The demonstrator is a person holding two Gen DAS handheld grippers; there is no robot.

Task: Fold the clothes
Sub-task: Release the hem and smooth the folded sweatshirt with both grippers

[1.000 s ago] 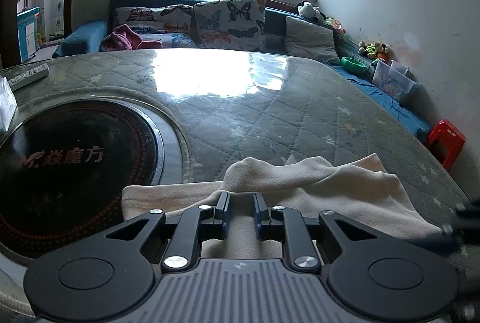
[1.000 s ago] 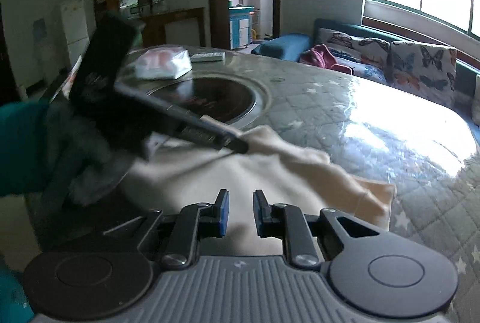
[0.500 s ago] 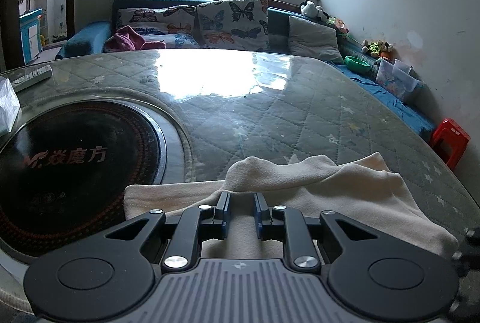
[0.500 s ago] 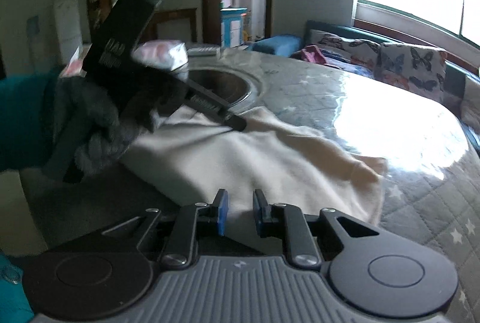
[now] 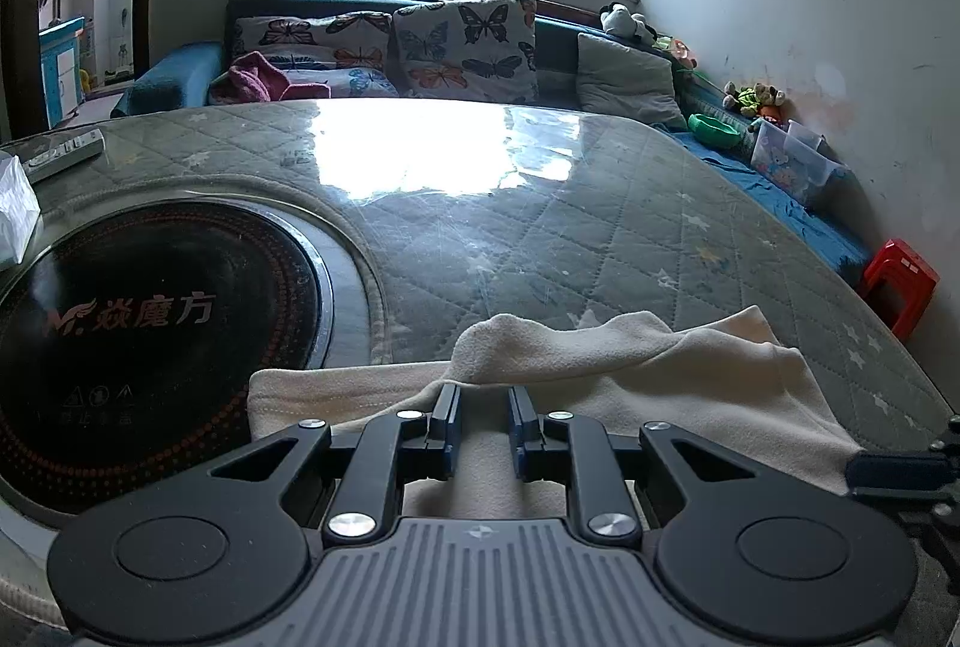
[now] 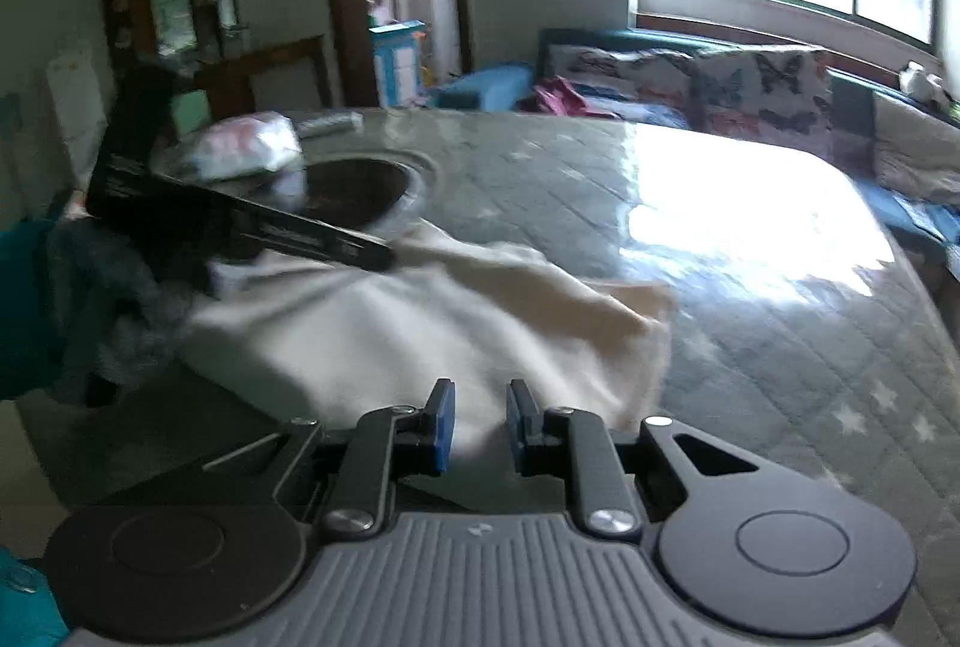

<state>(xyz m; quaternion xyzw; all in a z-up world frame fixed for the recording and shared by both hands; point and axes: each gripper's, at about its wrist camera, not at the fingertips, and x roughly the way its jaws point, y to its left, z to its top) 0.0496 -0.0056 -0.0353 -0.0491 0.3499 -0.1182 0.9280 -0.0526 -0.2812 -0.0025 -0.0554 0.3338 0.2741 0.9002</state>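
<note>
A cream garment (image 5: pixel 630 371) lies bunched on the near edge of the quilted table, with a raised fold in its middle. My left gripper (image 5: pixel 483 422) hovers low over its near part, jaws a small gap apart with cloth beneath them, not pinched. In the right wrist view the same garment (image 6: pixel 420 323) spreads toward the table edge. My right gripper (image 6: pixel 478 425) is above its near corner, jaws a small gap apart and empty. The left gripper and the gloved hand holding it show at the garment's far left (image 6: pixel 240 227). The right gripper's tip shows at the garment's right corner (image 5: pixel 900 467).
A black round induction plate (image 5: pixel 138 323) is set into the table left of the garment. A tissue pack (image 6: pixel 246 149) and a remote (image 5: pixel 63 155) lie beyond it. A sofa with butterfly cushions (image 5: pixel 462 47) runs behind the table. A red stool (image 5: pixel 897 281) stands at right.
My right gripper has swung toward the garment's near right corner, its view now blurred by motion. The left gripper has stayed almost still. The right gripper's tip has re-entered the left view.
</note>
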